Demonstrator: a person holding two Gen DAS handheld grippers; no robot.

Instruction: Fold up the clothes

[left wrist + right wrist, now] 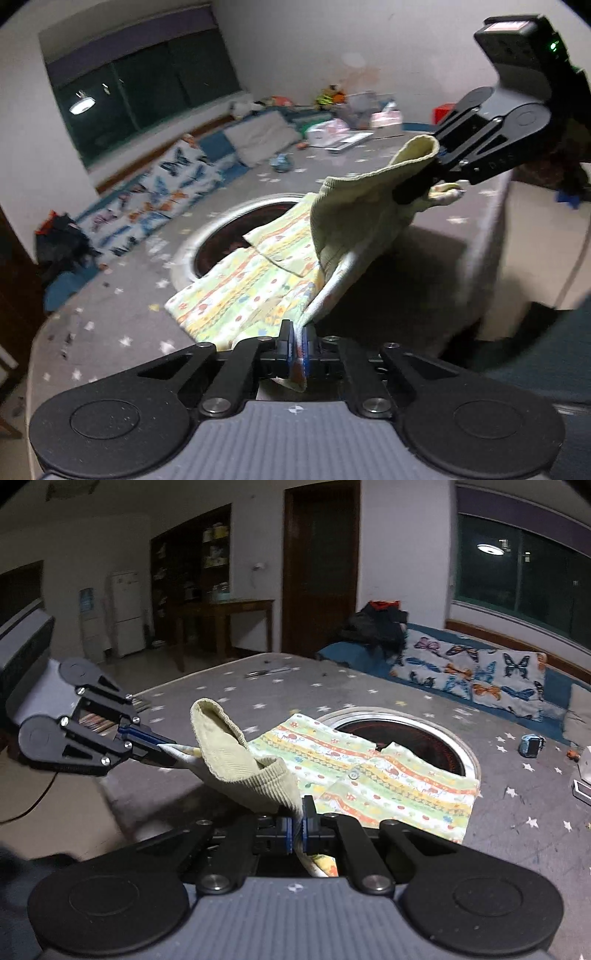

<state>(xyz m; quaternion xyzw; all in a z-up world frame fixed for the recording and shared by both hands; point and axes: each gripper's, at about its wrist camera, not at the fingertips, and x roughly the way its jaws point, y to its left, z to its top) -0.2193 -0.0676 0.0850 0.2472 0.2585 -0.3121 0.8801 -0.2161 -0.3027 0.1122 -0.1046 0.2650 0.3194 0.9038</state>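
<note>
A small patterned garment (243, 295) in pale green, yellow and orange lies partly on the grey star-print table (110, 325), its ribbed collar edge (362, 206) lifted. My left gripper (298, 347) is shut on one edge of the garment. My right gripper (424, 184) is shut on another edge, up and to the right. In the right wrist view the right gripper (298, 827) pinches the cloth (388, 782) and the left gripper (162, 749) holds it at the left, with the ribbed collar (236, 760) stretched between them.
A round recessed heater (406, 738) with a metal rim sits in the table under the garment. A butterfly-print cushion (472, 675) and dark clothes (376, 624) lie on the bench by the window. Clutter (351, 125) lies at the table's far end. The table edge is close on my side.
</note>
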